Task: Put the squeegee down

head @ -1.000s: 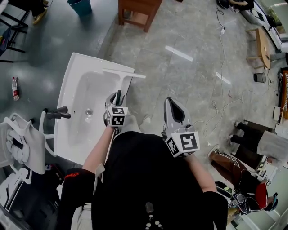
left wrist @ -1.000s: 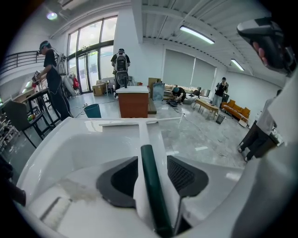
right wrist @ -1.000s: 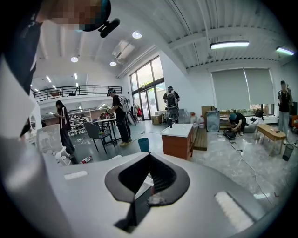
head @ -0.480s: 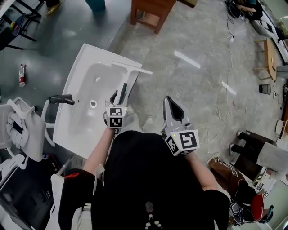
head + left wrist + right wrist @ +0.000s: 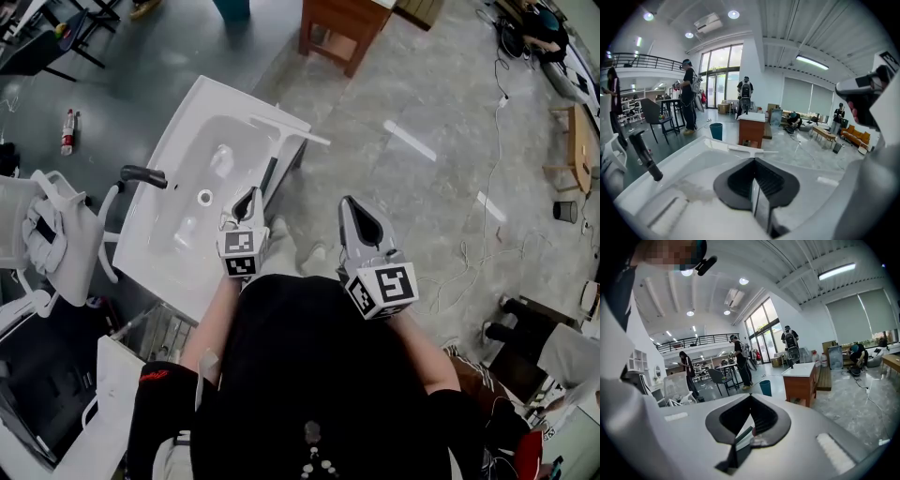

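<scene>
The squeegee [image 5: 271,174] lies on the right rim of the white sink [image 5: 150,253], its white blade [image 5: 291,128] across the far corner and its dark handle pointing back at me. In the left gripper view the blade [image 5: 740,149] shows just past the jaw tips, and the handle is hidden behind them. My left gripper [image 5: 249,195] hovers above the near end of the handle, shut and empty [image 5: 753,164]. My right gripper [image 5: 354,206] is held over the floor to the right of the sink, its jaws together with nothing in them [image 5: 749,399].
A black faucet [image 5: 142,175] stands at the sink's left rim. A white chair [image 5: 47,234] is at the left, and a wooden table [image 5: 342,23] stands beyond the sink. A bottle [image 5: 67,131] lies on the floor. People stand far off.
The left gripper's jaws stood round the squeegee handle; now they are off it, lifted, drawn back toward me and shut. The squeegee stays on the sink rim. The right gripper barely shifted.
</scene>
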The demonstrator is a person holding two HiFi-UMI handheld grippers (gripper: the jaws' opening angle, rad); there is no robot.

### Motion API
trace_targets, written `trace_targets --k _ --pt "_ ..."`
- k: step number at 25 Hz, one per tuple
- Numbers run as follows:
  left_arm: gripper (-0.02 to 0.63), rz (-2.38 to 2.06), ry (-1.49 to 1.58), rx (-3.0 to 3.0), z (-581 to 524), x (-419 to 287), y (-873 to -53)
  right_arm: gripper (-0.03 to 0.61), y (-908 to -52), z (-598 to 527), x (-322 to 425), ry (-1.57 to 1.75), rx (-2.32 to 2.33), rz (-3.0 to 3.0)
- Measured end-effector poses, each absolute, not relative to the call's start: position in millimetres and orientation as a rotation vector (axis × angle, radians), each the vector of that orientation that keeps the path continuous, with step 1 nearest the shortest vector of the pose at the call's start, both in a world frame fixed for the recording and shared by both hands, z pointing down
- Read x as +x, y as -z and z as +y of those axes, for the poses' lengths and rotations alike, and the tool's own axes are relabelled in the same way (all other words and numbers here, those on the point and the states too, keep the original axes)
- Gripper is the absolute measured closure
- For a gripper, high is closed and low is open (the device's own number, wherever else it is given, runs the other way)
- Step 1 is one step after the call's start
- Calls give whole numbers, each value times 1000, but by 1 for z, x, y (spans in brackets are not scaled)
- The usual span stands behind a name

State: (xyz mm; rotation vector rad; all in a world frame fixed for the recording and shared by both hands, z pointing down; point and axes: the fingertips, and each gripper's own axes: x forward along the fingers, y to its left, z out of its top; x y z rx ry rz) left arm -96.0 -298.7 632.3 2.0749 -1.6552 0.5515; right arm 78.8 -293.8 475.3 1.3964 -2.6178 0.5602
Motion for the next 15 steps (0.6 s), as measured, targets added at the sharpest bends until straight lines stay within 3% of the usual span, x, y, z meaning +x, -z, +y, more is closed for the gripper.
trace_targets --k 15 --pt "612 -1897 -291 2275 -232 -55 -492 575 -459 -239 89 -522 1251 -2755"
